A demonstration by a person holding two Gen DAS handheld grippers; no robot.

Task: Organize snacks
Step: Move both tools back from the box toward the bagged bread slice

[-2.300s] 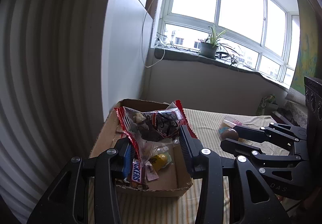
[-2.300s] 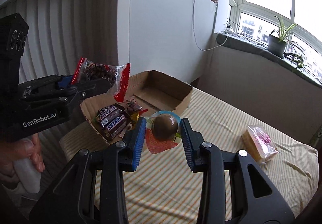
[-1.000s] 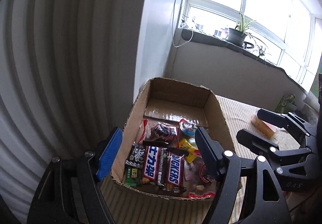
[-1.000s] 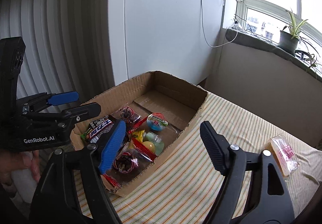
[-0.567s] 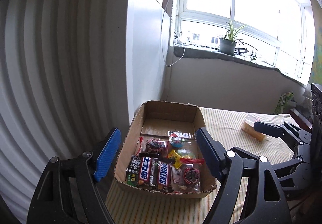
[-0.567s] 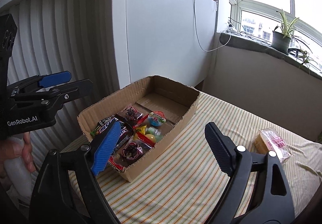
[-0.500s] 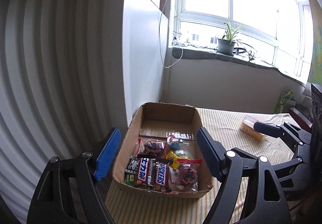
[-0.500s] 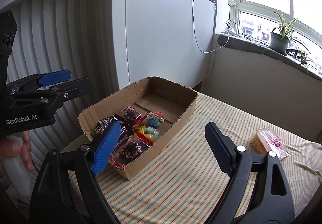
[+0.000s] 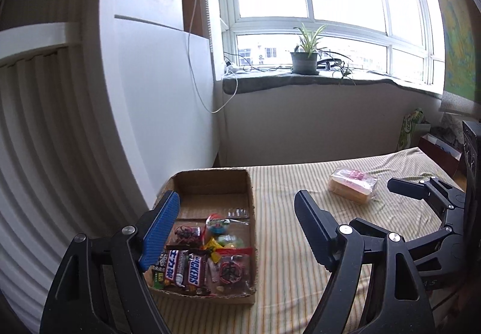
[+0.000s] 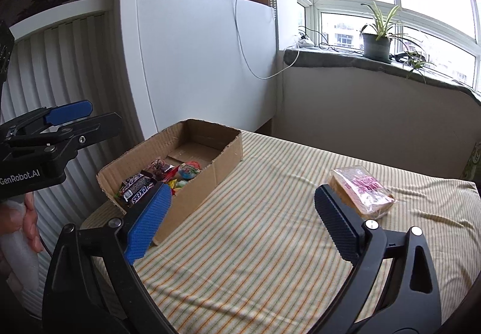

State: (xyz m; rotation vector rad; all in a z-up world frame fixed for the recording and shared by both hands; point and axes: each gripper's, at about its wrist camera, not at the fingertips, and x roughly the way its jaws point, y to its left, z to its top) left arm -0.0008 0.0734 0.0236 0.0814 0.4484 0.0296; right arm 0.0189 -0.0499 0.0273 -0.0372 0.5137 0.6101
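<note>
Hovering with jaws spread wide and empty, the right tool (image 10: 240, 214) frames bare striped cloth at centre frame, seemingly lining up for the clear-wrapped pack of tan biscuits with pink lettering (image 10: 362, 191) at right, the one snack outside the box. The left tool (image 9: 237, 223), equally wide and empty, hangs over the open brown cardboard box (image 9: 251, 201) at lower left, its near end packed with chocolate bars (image 9: 186, 269) and sweets. Both rest on the striped yellow cloth-covered table (image 10: 270, 244).

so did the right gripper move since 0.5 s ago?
Yes. The right gripper swung right, away from the box, toward the wrapped bread on the striped cloth. Jaws open, empty.
</note>
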